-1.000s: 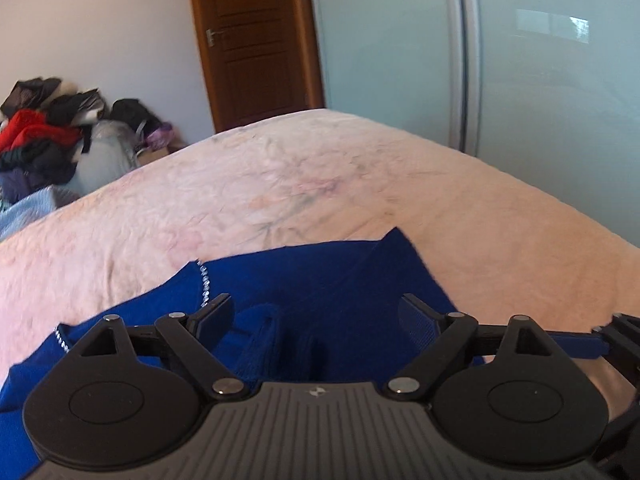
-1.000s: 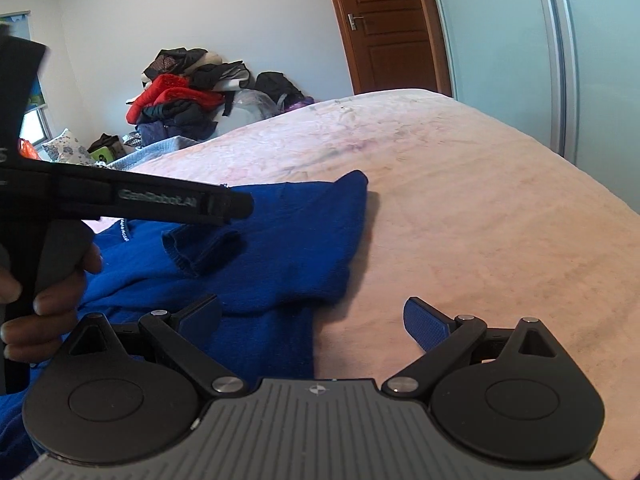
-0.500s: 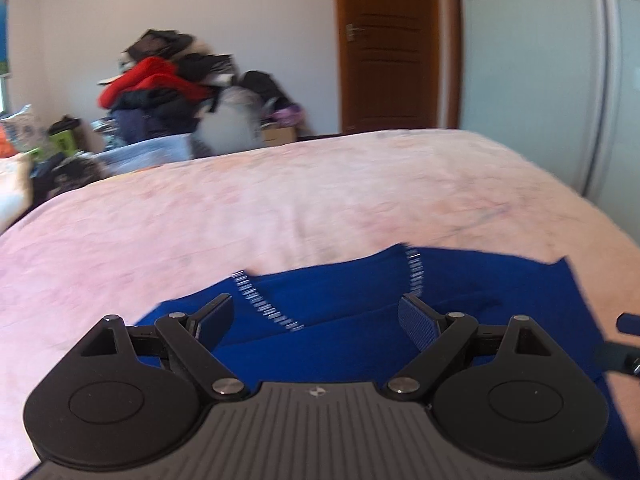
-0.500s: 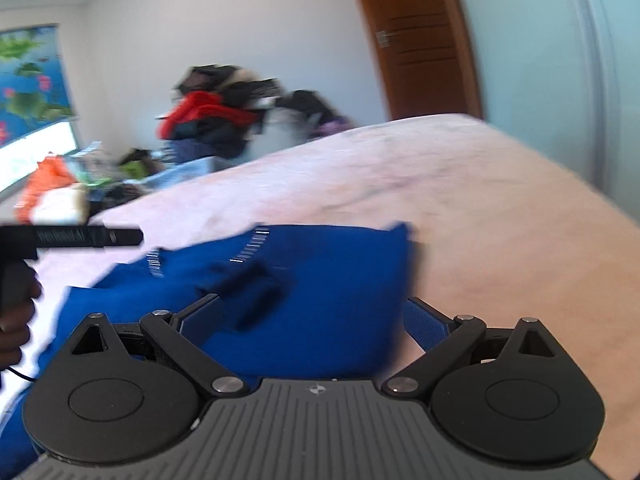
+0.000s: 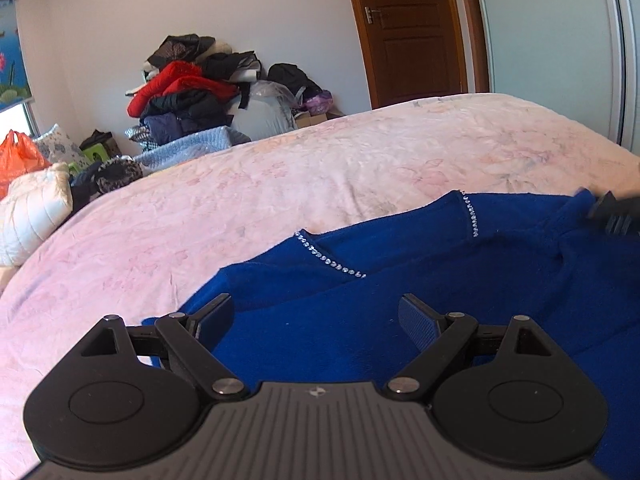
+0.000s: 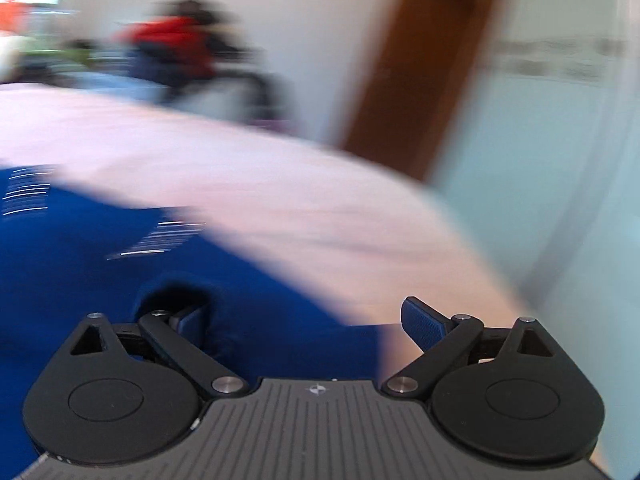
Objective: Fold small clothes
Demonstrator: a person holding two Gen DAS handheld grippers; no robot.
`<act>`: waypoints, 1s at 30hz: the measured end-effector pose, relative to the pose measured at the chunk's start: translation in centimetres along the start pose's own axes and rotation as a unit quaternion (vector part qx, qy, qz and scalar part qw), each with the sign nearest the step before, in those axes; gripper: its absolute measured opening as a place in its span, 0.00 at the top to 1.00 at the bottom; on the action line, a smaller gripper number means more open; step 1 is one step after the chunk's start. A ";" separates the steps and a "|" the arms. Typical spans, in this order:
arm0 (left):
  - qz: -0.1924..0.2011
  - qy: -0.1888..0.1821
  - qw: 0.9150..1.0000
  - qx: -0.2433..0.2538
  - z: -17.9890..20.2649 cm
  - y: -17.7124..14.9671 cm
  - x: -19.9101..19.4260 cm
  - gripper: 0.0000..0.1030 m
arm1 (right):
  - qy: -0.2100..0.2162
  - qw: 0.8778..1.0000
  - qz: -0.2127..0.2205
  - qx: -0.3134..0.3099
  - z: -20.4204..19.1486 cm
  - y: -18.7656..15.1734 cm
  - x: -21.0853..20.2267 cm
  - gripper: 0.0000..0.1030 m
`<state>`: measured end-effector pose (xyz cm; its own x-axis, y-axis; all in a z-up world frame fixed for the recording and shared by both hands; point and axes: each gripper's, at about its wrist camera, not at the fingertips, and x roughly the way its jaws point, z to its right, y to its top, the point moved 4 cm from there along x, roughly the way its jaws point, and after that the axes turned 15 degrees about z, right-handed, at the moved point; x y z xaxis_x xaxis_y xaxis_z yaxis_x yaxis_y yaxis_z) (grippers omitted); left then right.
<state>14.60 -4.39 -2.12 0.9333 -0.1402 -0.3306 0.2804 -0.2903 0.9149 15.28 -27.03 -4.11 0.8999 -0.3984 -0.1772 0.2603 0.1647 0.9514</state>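
Blue knit top lies spread on pink bed, unfolded. Left claw & right claw both released, over fabric. Step: positioning; next, pinch an edge w/ each.

Pink bedspread lies bare beyond the blue garment — clothes pile stands well off.

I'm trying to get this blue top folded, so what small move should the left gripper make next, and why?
Probably ease the left gripper down and close on the blue top edge nearest it: its jaws stand open over the cloth, gripping nothing, and the top lies rumpled on the pink bedspread.
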 end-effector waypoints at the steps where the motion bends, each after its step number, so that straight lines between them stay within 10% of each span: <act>1: 0.000 0.002 1.000 0.002 -0.1 -0.1 0.0 0.13 | 0.002 0.998 0.001 0.057 2.0 0.4 -0.1 0.06; 8: -0.035 -0.004 0.999 -0.041 -0.2 -1.0 1.1 0.13 | 0.206 0.935 -0.063 0.282 4.9 -0.9 -1.0 0.07; 14: -0.023 -0.002 1.000 -0.020 0.2 -1.2 0.5 0.13 | 0.217 0.884 -0.130 0.393 4.5 -3.3 1.1 0.16; 16: -0.024 -0.005 0.999 -0.021 0.4 -1.2 0.4 0.13 | 0.213 0.894 -0.129 0.373 3.5 -3.2 1.4 0.28; 20: -0.030 -0.007 0.999 -0.030 0.5 -1.4 0.4 0.13 | 0.197 0.927 -0.128 0.294 2.4 -3.5 1.4 0.87; 27: -0.032 -0.015 0.998 -0.053 0.2 -1.3 0.0 0.13 | 0.169 0.955 -0.089 0.228 4.6 -2.0 0.3 0.98; 30: -0.043 -0.010 0.998 -0.054 0.3 -1.9 0.5 0.13 | 0.141 0.969 -0.091 0.181 4.2 -1.8 0.4 0.86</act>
<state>14.43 -4.18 -4.08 0.9000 -0.1389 -0.4132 0.3835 -0.1984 0.9020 13.70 -31.27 -4.81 0.9234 -0.1203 -0.3644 0.3307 -0.2322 0.9147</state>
